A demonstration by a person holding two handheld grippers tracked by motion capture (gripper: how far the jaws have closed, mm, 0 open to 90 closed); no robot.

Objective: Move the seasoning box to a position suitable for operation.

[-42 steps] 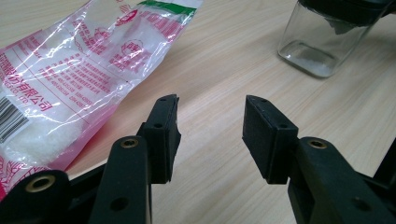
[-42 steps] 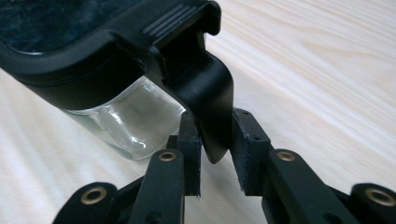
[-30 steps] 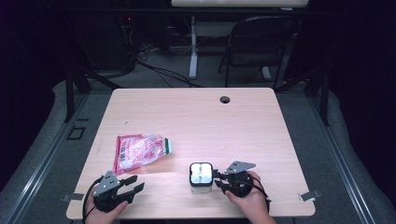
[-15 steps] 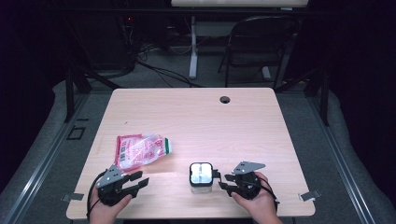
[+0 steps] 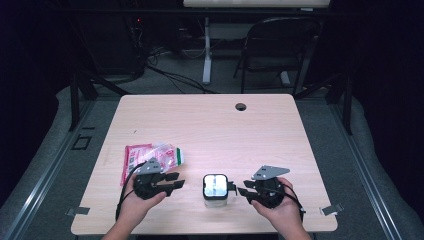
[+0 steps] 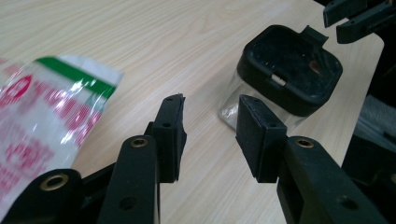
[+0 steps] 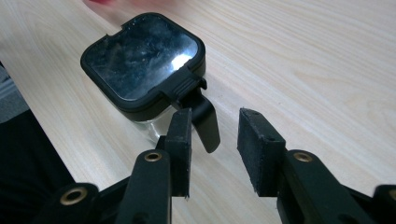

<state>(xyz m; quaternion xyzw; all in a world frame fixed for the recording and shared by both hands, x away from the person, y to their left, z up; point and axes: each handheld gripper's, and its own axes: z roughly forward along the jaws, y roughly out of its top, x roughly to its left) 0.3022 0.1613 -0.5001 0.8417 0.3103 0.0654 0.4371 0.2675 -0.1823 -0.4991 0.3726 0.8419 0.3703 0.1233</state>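
Standing near the front edge of the bench [image 5: 210, 120], centre: one small square container [image 5: 215, 189], clear body w/ black lid.

- Item: container, clear walls, prob. rigid plastic or glass; black snap lid w/ glossy inset top. Looks empty in the left gripper view [image 6: 289, 77], so judged light. Stiff, won't deform under the pads. Clear walls likely slippery; if glass, breakable, so a moderate squeeze only.
- Latch: black tab [image 7: 201, 116] hangs off the lid's right side, toward the right hand-held gripper [image 5: 243, 192]. Tab looks thin and flexible; poor place to lift from, good place to pry.
- Best hold: opposite flat sides of the body, or across the lid rim, which is matte and offers more bite. Brace the body w/ one gripper if the tab is to be flipped.
- Orientation: upright, lid up. Footprint approx. square, so no strong long axis in plan; the vertical is its main axis. Latch side points right, plain side points left.
- Left hand-held gripper [image 5: 176, 181]: jaws parted, nothing between them, have just been closing somewhat; aimed right at the container, apart from it.
- Right hand-held gripper: jaws apart, have just been narrowing; tab sits just ahead of the left pad [image 7: 180, 140], no grip.
- Other: red-and-white plastic packet [image 5: 150, 157], far-left of the left gripper, soft, crinkly.
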